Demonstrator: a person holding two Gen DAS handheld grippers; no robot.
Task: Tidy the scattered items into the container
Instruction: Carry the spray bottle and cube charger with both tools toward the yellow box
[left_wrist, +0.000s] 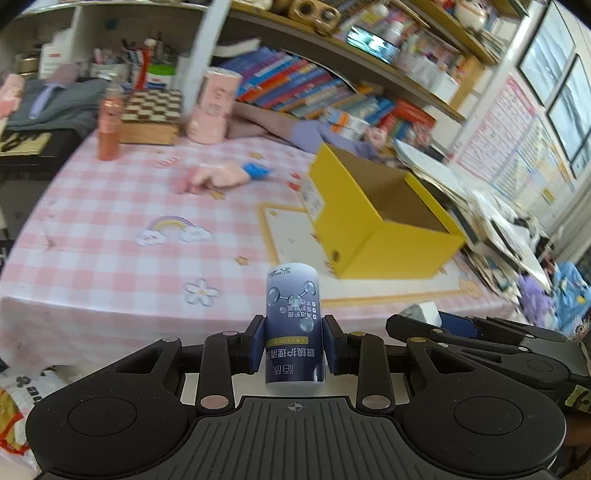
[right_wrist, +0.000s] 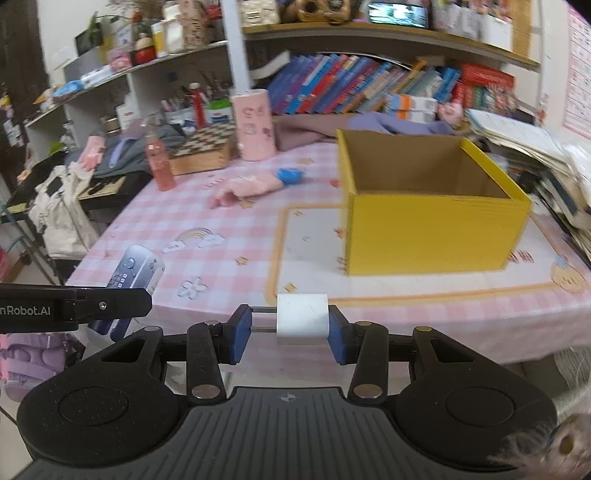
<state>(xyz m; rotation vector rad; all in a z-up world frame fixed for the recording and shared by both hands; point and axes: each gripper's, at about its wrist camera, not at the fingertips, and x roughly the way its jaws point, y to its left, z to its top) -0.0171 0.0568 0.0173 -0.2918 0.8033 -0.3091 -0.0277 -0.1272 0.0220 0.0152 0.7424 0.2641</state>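
Left wrist view: my left gripper (left_wrist: 294, 345) pinches a blue cylindrical bottle (left_wrist: 294, 325) between its pads, long axis running straight out along the fingers, base toward the camera. The yellow box (left_wrist: 384, 236), my landmark, sits ahead and to the right of the bottle, open top up, interior looks empty as far as I can see. Right gripper (left_wrist: 476, 332) shows at that frame's right edge, between me and the box.

Right wrist view: the right gripper (right_wrist: 291, 332) is clamped on a small white block (right_wrist: 303, 319), which sits against the right pad with a gap to the left pad bridged by thin metal prongs. The box (right_wrist: 432, 229) lies ahead and slightly right, nearer to this hand than to the left, I judge. Both loads hang short of the box, over the near table edge. A pink glove (right_wrist: 251, 188) with a blue cuff lies beyond and left of the box, not yet collected.
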